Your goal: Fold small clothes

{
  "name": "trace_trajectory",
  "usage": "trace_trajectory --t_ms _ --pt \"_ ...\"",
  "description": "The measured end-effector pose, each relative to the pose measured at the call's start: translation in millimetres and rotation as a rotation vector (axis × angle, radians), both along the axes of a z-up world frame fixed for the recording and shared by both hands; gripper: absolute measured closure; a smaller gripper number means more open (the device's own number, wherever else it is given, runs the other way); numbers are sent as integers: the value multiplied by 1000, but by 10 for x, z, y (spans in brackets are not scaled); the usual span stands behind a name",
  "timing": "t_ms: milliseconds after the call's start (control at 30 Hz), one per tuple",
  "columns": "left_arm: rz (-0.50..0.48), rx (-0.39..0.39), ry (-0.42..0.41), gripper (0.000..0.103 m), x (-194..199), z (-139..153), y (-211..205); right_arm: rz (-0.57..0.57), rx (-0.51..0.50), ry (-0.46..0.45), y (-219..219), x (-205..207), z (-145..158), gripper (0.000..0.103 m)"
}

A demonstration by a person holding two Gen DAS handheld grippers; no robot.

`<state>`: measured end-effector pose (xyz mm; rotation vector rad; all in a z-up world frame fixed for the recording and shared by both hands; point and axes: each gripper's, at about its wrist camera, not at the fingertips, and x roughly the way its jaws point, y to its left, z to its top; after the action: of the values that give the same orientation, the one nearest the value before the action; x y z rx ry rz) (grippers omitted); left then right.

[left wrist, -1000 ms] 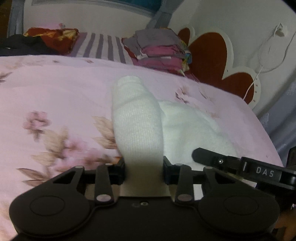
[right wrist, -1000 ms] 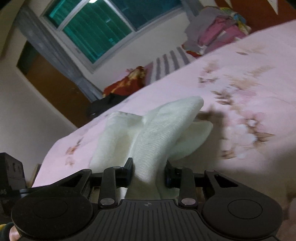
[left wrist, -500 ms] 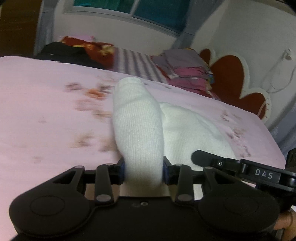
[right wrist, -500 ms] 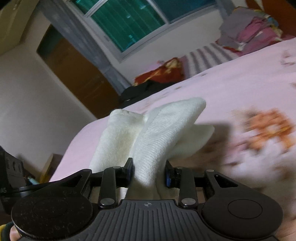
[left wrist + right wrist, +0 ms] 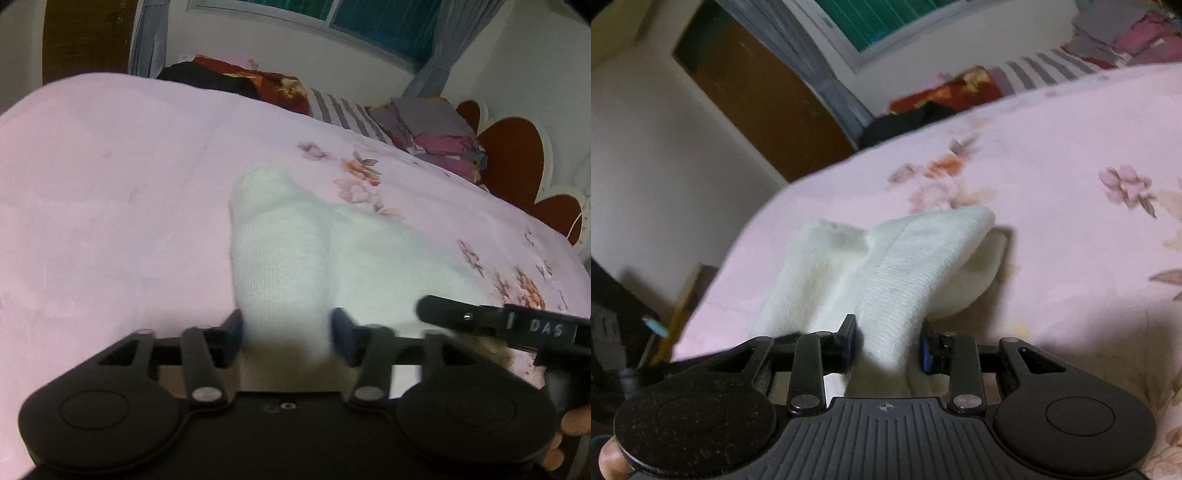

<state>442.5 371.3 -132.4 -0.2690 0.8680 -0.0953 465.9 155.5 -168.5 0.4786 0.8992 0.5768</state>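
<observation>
Over the pink floral bedspread, the left gripper is opening around a white knitted garment while the right gripper clamps its ribbed fold.

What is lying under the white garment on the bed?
Under the white garment only the pink floral bedsheet shows, around its edges. The right view shows a shadow beneath its raised end. The sheet directly below is covered, so anything there cannot be seen.
</observation>
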Motion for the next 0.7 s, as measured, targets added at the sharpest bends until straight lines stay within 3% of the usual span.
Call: trace_trajectory --t_ms 33,200,333,467,533,567,700 --pt "13 -2 3 27 -7 -23 33 -8 3 16 -39 54 -75 71" --pt "0 -19 2 26 7 -6 87 -59 -2 30 -219 81 -181 61" --pt "24 5 -67 36 -178 144 194 -90 -77 -6 -259 -57 -72 57" --pt "18 29 -168 54 -194 303 118 -107 -159 -135 -164 -118 234 58" --pt "-10 29 -150 59 -102 276 48 -88 -178 -180 -44 -103 324 68" --pt "-19 34 -131 60 -48 237 9 -67 -185 -193 32 -94 350 79" --pt "-1 63 -90 60 78 100 -42 -15 -238 -212 297 -58 269 80"
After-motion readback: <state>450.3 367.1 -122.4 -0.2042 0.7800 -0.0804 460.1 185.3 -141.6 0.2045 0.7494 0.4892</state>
